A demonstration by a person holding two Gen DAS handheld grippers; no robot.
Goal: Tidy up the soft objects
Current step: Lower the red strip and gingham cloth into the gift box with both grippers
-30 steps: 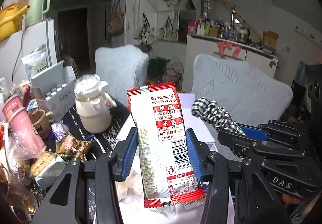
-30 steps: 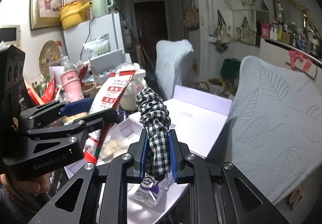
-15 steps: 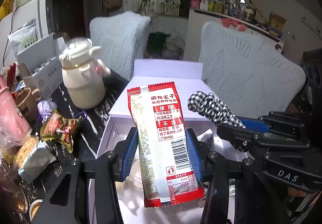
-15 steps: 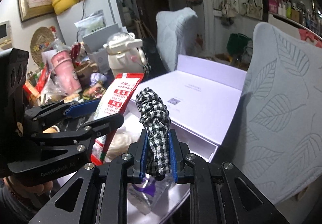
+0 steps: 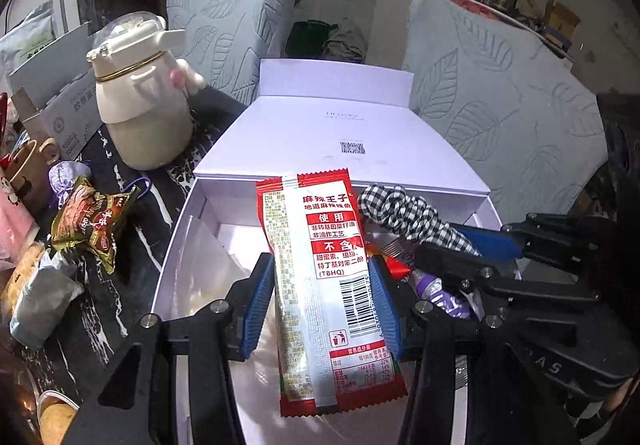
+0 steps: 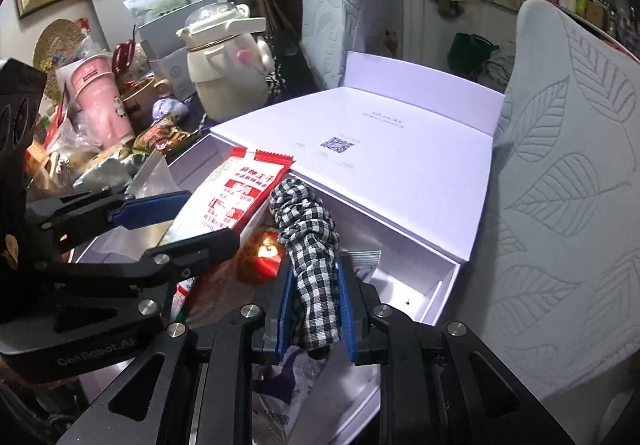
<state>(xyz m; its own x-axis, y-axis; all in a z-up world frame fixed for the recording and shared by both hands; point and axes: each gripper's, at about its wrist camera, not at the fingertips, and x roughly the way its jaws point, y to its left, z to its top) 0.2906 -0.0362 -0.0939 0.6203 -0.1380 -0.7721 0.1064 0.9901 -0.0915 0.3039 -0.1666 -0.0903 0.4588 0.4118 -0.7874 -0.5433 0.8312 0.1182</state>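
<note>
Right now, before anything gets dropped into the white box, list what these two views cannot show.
- White box floor: left wrist view, covered by the snack packet in the left claw.
- Purple pouch: right wrist view, mostly behind the right claw and its checked scrunchie; label unreadable.
- Red item: glare, identity unclear.
- Lid print: too small to read.

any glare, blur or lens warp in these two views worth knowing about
Left wrist view: strong fisheye bend with dark corners; the snack packet is sharp and its print readable, though sunlight washes out the white box floor. Right wrist view: same warp; a bright hotspot glares off the red wrapper beside the checked scrunchie, which stays crisp.
</note>
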